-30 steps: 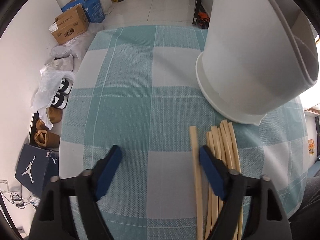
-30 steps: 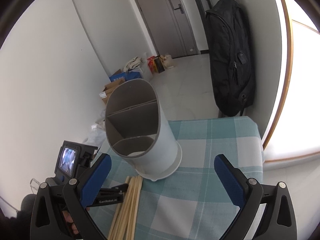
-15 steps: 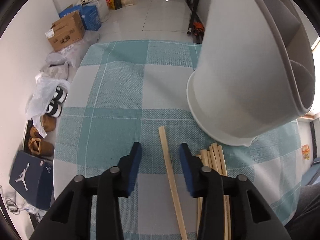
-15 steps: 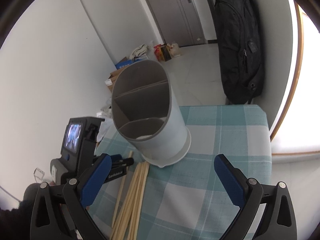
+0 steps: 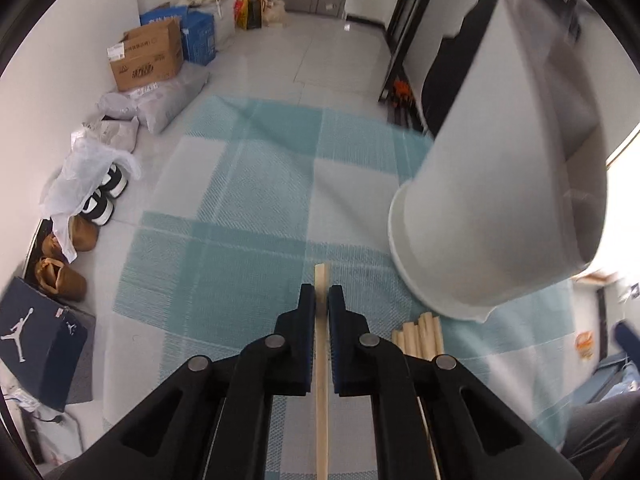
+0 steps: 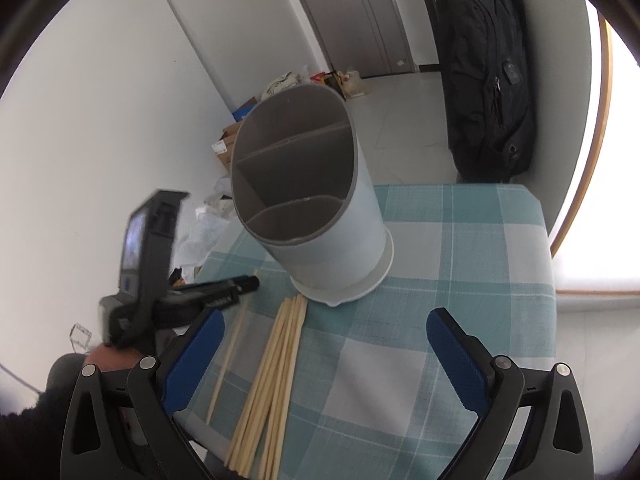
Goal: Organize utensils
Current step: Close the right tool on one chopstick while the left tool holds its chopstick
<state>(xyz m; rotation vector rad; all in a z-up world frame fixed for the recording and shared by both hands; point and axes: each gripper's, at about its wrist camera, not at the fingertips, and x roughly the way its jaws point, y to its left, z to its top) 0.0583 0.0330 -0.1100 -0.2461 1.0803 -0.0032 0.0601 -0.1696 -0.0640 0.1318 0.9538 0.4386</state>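
On the checked cloth (image 6: 460, 240) the left gripper (image 5: 322, 300) is closed on one chopstick (image 5: 321, 380), whose tip sticks out a bit in front of the pads; its back end is cut off by the bottom edge of the left view. From the right view this gripper (image 6: 250, 281) is seen from the side and blurred, so the contact with the chopstick (image 6: 228, 354) is hard to make out there. The bundle (image 6: 276, 368) of the other chopsticks lies flat on the cloth just to the right of the single one, with the far ends near the base of the holder (image 6: 320, 216); the near ends are hidden behind the right gripper body. In the left view only the tips of the bundle (image 5: 418, 334) show, the rest is covered by the gripper arm. The holder stands upright, grey inside, w/ dividers making three compartments; their bottoms cannot be seen. The right gripper (image 6: 320, 344) hangs above the cloth with jaws wide apart, holding nothing. A black backpack (image 6: 484, 72) is beyond the table, its bottom hidden by the table edge.
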